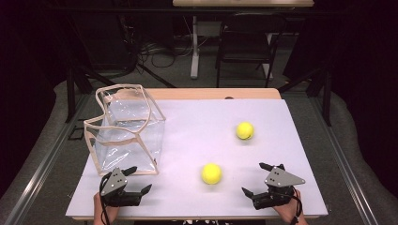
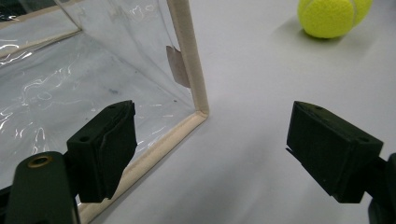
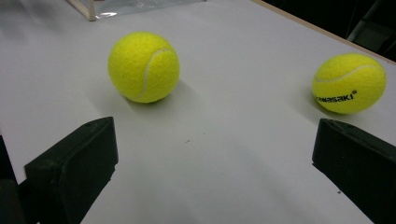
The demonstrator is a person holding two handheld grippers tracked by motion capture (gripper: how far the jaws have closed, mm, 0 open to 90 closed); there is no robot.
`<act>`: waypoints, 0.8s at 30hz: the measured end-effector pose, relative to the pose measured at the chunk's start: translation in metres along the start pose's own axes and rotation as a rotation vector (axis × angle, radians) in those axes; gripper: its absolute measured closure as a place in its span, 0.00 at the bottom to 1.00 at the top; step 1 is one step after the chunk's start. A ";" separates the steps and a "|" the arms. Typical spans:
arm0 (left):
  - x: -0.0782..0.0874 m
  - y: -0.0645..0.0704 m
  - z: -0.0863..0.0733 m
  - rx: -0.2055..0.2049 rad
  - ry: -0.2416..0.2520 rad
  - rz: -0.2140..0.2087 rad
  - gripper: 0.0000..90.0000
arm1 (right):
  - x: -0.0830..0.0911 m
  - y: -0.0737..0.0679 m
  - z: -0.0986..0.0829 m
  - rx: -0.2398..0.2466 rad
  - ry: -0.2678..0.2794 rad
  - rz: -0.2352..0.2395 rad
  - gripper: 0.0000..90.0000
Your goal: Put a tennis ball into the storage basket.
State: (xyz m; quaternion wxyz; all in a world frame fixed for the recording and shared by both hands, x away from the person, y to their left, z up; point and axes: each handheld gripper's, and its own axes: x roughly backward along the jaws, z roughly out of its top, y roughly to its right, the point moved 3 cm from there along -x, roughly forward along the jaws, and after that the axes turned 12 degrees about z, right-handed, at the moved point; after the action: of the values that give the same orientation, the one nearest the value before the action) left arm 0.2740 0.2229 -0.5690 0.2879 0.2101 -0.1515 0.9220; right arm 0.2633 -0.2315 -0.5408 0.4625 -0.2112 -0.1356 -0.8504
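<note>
Both grippers sat low in the high view, jaws spread wide and holding nothing. The left gripper waited at the lower left, just beside the near corner of the clear plastic bag, which stood open-topped at the left of the white table. The right gripper rested at the lower right. Between them, just below centre, lay the near tennis ball; the far tennis ball sat up and to the right, well apart from it.
</note>
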 end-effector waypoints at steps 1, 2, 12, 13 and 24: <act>0.000 0.000 0.000 -0.001 -0.001 -0.001 0.18 | 0.000 0.000 0.000 0.001 -0.002 0.001 0.00; -0.001 0.000 0.000 -0.001 0.001 -0.001 0.18 | 0.000 0.000 0.000 0.003 -0.004 0.001 0.00; -0.002 0.002 0.002 -0.003 0.005 -0.001 0.18 | -0.002 0.003 0.001 -0.015 -0.008 0.010 0.00; -0.002 0.002 0.002 -0.002 0.006 -0.001 0.18 | -0.002 0.003 0.001 -0.014 -0.013 0.010 0.00; 0.000 0.002 0.000 -0.001 0.004 -0.002 0.18 | -0.015 0.001 0.016 0.008 -0.034 0.034 0.00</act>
State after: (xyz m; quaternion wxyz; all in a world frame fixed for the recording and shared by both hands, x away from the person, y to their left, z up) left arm 0.2733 0.2216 -0.5694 0.2893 0.2082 -0.1509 0.9221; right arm 0.2751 -0.2147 -0.5341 0.4754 -0.2259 -0.1430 -0.8382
